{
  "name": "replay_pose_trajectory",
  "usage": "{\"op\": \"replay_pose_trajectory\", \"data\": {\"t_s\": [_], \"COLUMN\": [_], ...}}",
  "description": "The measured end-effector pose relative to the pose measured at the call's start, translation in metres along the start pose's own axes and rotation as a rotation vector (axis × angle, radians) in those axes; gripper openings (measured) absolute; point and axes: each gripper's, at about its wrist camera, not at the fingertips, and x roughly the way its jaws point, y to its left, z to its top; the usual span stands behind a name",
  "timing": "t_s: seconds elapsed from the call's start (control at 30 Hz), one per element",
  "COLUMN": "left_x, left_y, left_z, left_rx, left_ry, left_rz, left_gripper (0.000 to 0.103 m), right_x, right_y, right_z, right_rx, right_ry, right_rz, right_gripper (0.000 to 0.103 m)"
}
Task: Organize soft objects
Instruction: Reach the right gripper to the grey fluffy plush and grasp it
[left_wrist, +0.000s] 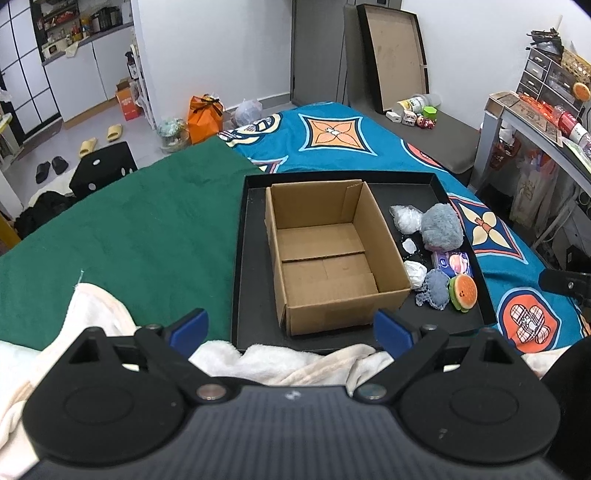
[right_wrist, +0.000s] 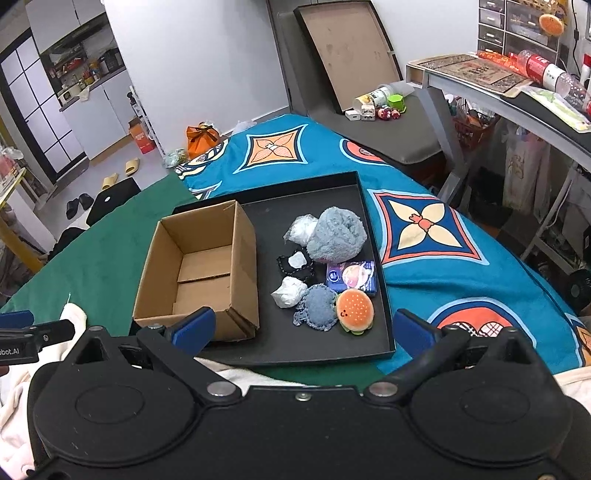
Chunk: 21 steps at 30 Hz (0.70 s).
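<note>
The cardboard box (right_wrist: 201, 271) is plain brown corrugated paperboard, matt, with raw cut edges. The black tray (right_wrist: 373, 236) looks like matt, smooth card. The grey plush ball (right_wrist: 338, 234) is fuzzy, long-piled cloth; the burger toy (right_wrist: 355, 311) is short-napped plush. The blue knitted pad (right_wrist: 317, 308) has a rough, lacy edge. The tissue packet (right_wrist: 351, 276) is glossy plastic film. The green blanket (left_wrist: 122, 240) is velvety cloth, the white towel (left_wrist: 280, 363) looped terry. Both grippers are matt black plastic with 2 smooth blue pads (left_wrist: 192, 326) each.
</note>
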Motion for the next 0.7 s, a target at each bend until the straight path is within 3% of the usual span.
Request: {"op": "replay_pose_trajectory", "data": {"t_s": [0.53, 0.7], "left_x": [0.060, 0.079], "left_y": [0.004, 0.007], "left_z": [0.017, 0.021], "left_rx": [-0.036, -0.057], "left_ry": [0.059, 0.084], "left_rz": [0.012, 0.020], "left_gripper": [0.093, 0.089], "right_x": [0.048, 0.071], "right_y": [-0.027, -0.028], "right_z": [0.021, 0.030], "right_rx": [0.074, 0.041], "right_ry": [-0.013, 0.002], "right_rz": [0.010, 0.005], "right_gripper": [0.103, 0.103]}}
